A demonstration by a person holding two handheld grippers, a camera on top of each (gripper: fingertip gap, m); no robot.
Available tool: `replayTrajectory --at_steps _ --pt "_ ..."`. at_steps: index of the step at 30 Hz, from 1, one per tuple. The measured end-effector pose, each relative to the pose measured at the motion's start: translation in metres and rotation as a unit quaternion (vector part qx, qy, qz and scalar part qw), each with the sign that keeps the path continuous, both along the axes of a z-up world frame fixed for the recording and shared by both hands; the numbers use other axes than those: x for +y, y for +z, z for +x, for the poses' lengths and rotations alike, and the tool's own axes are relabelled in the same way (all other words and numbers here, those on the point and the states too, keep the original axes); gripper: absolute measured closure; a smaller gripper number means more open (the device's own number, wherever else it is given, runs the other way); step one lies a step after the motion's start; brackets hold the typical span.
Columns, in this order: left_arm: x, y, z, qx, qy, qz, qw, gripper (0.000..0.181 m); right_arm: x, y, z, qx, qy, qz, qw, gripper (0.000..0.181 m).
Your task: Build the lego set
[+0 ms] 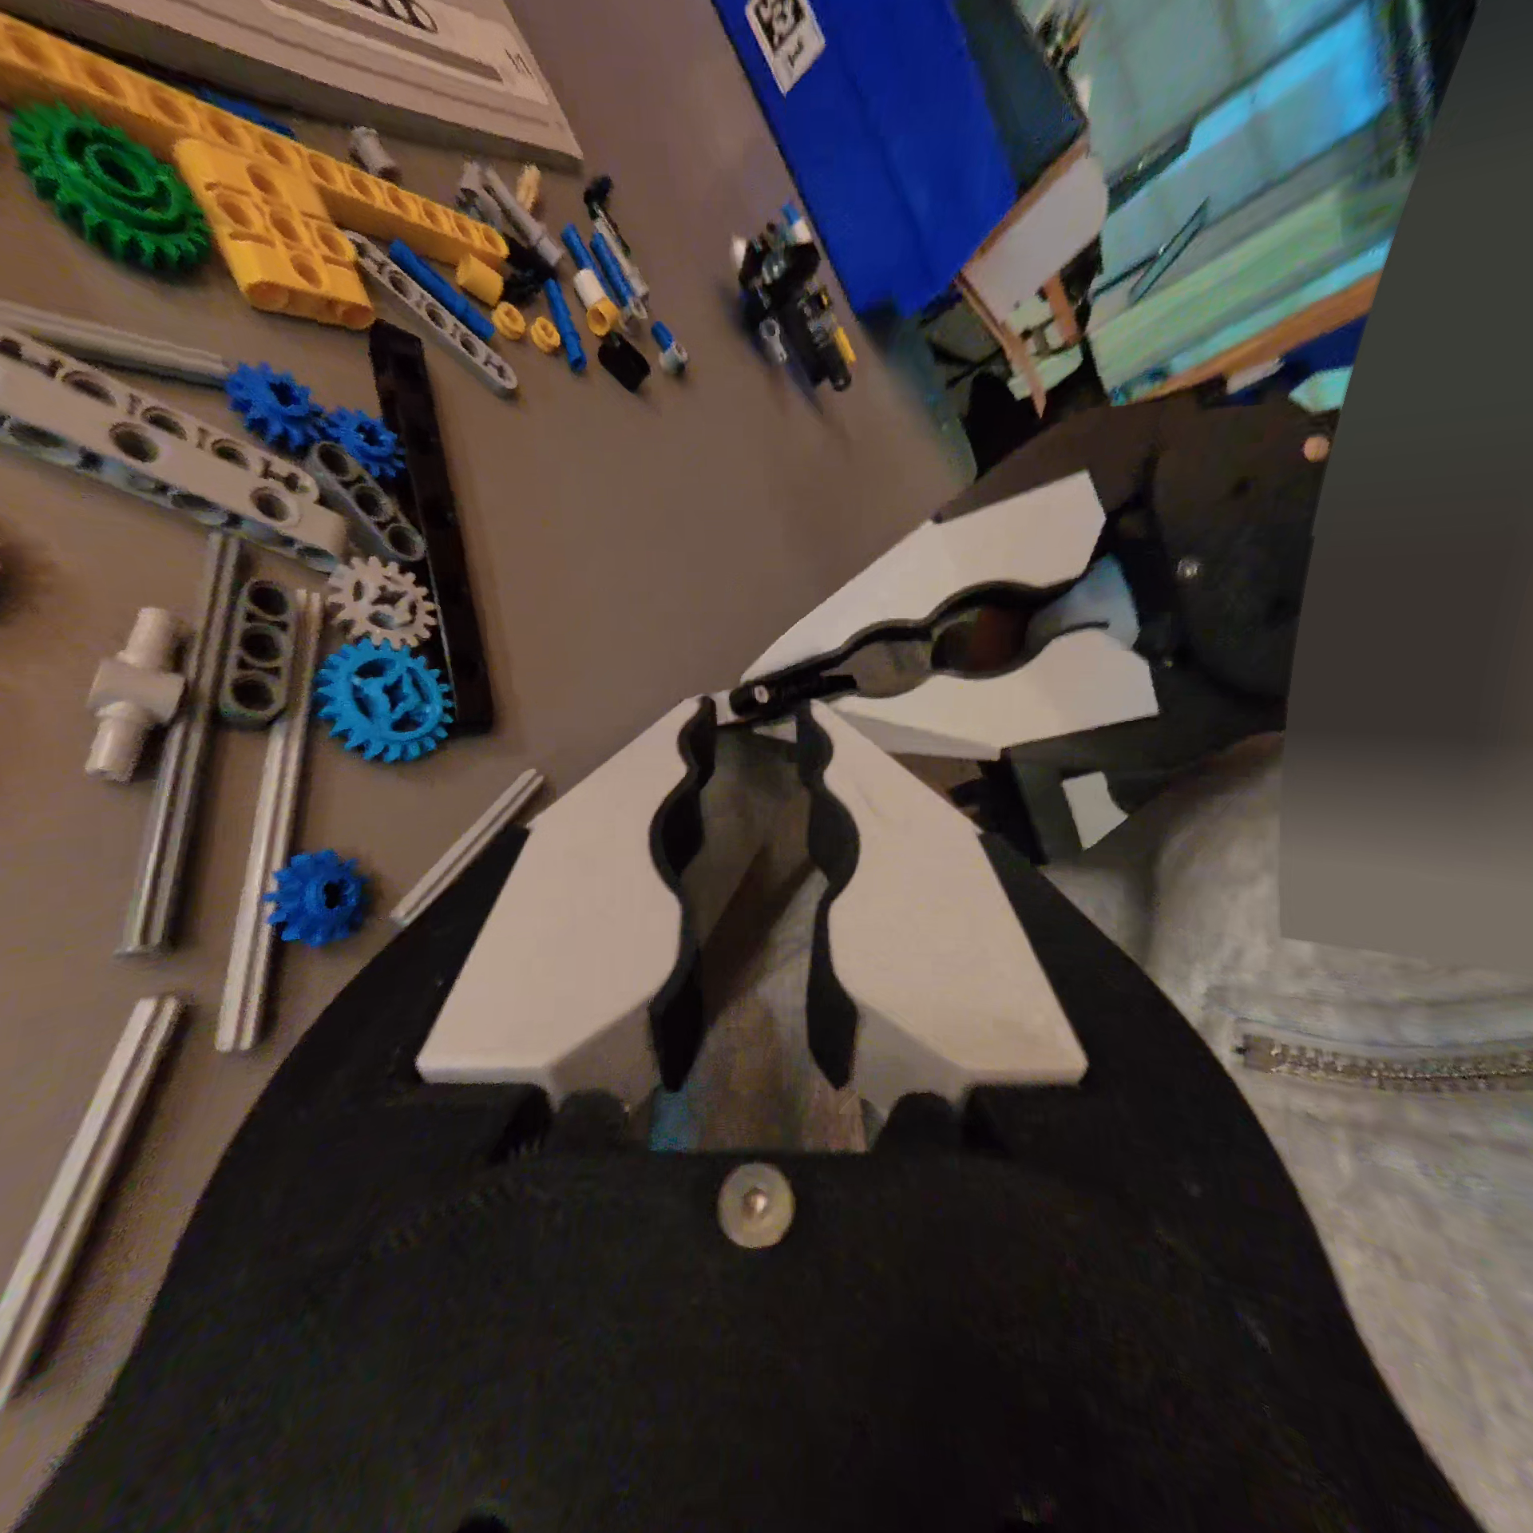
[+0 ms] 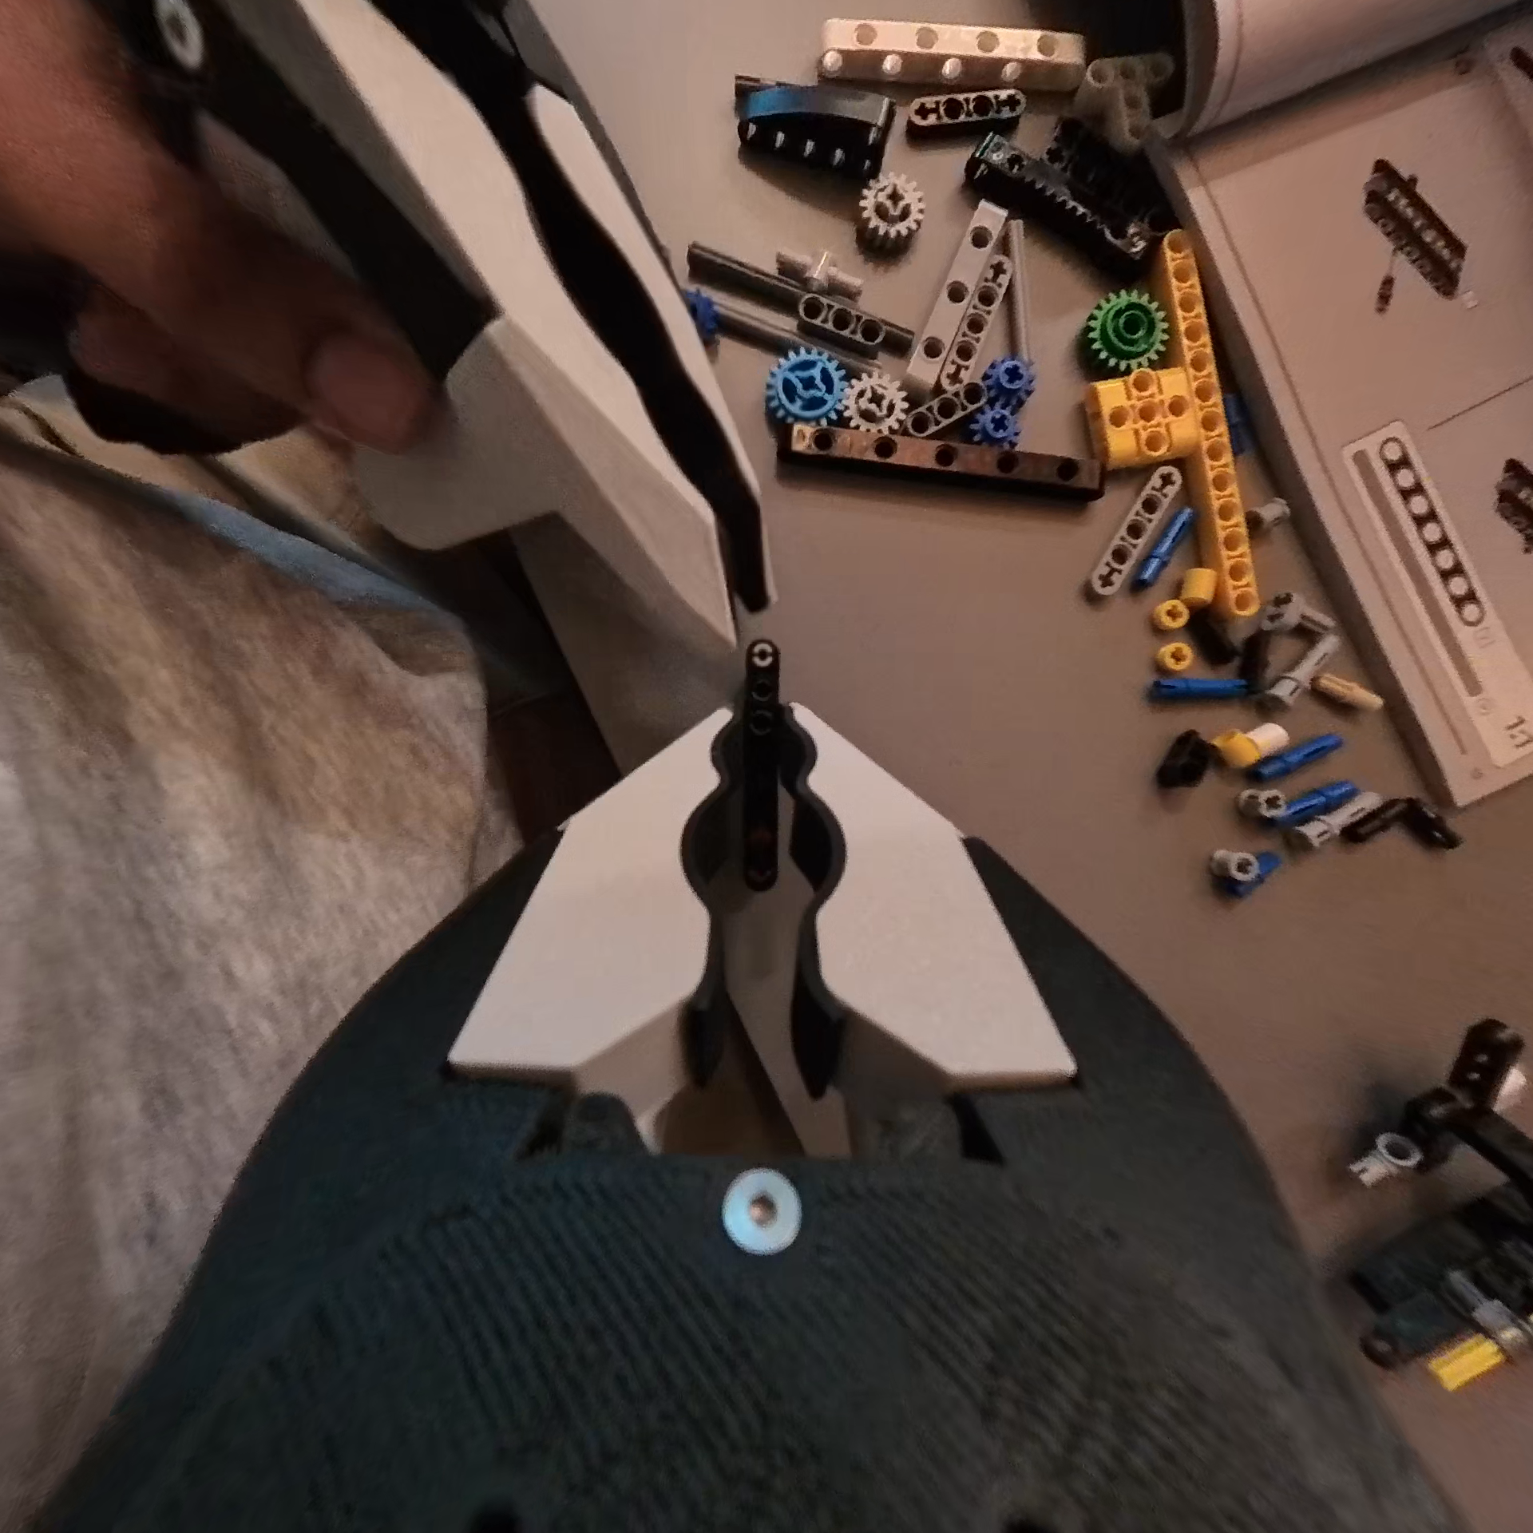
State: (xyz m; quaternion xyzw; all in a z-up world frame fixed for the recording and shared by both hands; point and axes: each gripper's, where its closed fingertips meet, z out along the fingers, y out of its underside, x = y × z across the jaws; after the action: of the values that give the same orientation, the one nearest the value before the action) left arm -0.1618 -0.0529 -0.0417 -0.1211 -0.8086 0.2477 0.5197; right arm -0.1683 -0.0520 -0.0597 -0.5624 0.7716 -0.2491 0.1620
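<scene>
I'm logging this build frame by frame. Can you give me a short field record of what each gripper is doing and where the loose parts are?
right gripper: shut on thin black beam, tip protruding
left gripper: open, empty, tips close to the beam's end
loose parts: spread on grey table
gears: green gear, light blue gear
beams: yellow beam
instructions: booklet, at table edge

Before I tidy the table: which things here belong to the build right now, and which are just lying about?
In hand:
- right gripper, shut on the thin black beam
- left gripper, open, close by

Lying about:
- green gear
- long yellow beam
- blue pins
- instruction booklet
</scene>
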Motion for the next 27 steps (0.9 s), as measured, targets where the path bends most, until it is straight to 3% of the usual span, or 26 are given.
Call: replayTrajectory --at_steps 4,13,27 --pt "-0.001 -0.004 -0.001 -0.005 0.000 0.013 1.000 0.159 0.000 0.000 0.000 -0.006 -0.007 0.006 1.000 0.176" --pt "-0.005 -0.002 -0.002 0.012 0.004 0.052 0.999 0.179 0.000 0.000 0.000 0.007 0.001 -0.007 1.000 0.176" --pt "0.004 -0.001 -0.005 0.029 -0.019 0.102 0.994 0.181 -0.001 0.000 0.000 0.017 -0.002 -0.035 0.999 0.176"
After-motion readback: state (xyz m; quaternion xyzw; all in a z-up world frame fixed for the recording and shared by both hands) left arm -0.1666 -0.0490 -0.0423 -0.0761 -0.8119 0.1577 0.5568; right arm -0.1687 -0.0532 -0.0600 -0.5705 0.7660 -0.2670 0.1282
